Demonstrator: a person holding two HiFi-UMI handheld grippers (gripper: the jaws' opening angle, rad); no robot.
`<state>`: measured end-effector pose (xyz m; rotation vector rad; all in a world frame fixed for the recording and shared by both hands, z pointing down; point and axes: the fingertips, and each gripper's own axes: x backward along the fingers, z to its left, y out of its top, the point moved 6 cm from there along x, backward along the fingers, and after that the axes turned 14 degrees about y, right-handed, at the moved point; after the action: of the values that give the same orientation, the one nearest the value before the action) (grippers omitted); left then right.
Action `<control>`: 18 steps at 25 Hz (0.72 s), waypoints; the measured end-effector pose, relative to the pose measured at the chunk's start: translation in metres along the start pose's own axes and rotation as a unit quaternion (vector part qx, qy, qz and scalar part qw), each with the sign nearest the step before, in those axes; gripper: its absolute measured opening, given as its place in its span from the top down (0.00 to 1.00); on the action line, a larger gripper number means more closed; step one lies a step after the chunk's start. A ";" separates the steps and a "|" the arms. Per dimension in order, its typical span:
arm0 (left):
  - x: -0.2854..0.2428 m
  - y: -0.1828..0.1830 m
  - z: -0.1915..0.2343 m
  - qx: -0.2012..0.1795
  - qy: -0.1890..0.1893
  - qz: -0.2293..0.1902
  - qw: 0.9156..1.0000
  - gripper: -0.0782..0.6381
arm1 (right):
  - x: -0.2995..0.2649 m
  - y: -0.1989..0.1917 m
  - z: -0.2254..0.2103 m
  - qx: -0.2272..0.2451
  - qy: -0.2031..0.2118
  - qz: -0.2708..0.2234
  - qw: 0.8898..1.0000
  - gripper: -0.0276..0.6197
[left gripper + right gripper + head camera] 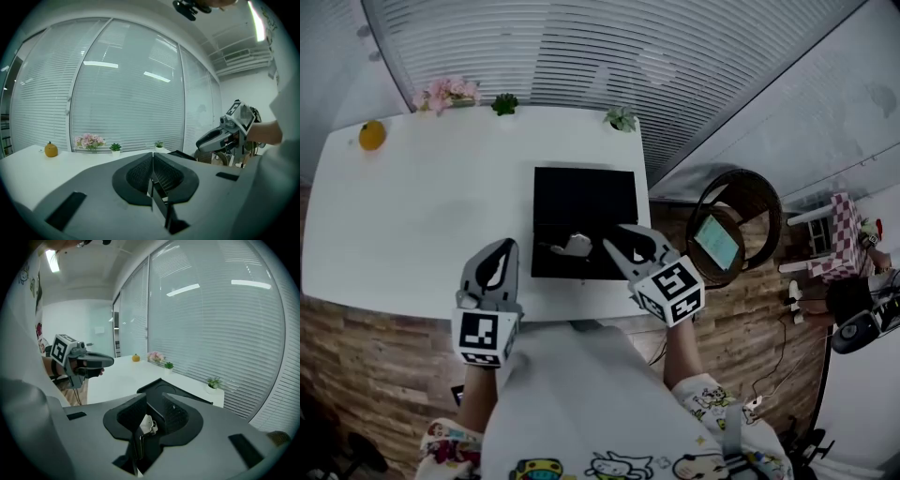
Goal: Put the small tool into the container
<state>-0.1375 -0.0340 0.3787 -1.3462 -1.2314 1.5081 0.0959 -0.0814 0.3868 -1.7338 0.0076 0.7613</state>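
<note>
white table, black container, blinds

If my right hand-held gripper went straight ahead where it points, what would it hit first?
Probably the small tool, lying on the black container just ahead of the right hand-held gripper's open jaws; exact depth is unclear.

Setting: a white table stands against tall windows covered by closed horizontal blinds. Along its far edge are an orange, pink flowers, a small plant and, at the corner, a second plant. The floor is wood plank. A round wicker chair stands right of the table, with cables near it. A strip light runs along the ceiling.
</note>
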 end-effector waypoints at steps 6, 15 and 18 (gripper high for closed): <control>-0.001 0.012 -0.004 0.000 -0.004 -0.020 1.000 0.88 | 0.022 0.018 -0.003 -0.013 -0.041 -0.085 0.995 0.84; -0.001 0.017 -0.015 0.006 -0.011 -0.018 1.000 0.88 | 0.043 0.022 0.000 -0.025 -0.070 -0.139 0.987 0.84; -0.001 0.015 -0.020 0.006 -0.015 -0.016 1.000 0.88 | 0.043 0.016 0.001 -0.033 -0.070 -0.143 0.987 0.84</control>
<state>-0.1169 -0.0355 0.3645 -1.2931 -1.2550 1.5165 0.1235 -0.0694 0.3515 -1.6941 -0.3595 0.6741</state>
